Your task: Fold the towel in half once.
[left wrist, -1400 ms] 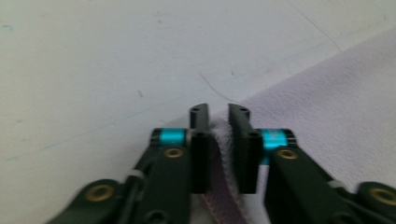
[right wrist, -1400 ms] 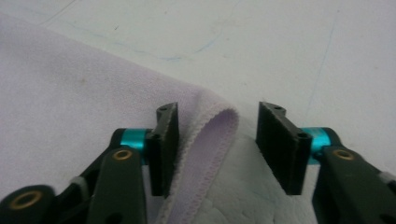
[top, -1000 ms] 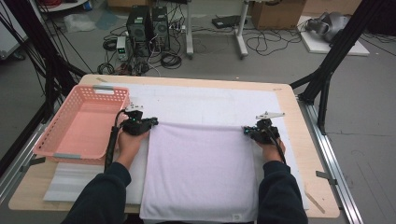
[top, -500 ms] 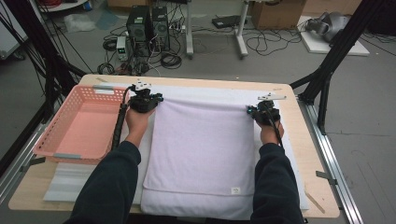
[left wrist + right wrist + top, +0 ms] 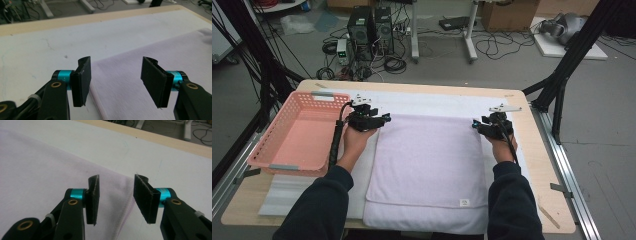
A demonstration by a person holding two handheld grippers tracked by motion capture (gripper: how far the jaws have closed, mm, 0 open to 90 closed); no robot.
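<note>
Lilac towel (image 5: 429, 170) lies flat mid-table, near edge at the front; left gripper (image 5: 382, 120) and right gripper (image 5: 475, 125) sit at its far corners, jaws apart, seemingly not gripping cloth

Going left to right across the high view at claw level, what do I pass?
Pink plastic basket → left claw → pale lilac towel spread flat → right claw → bare wooden table edge.
</note>
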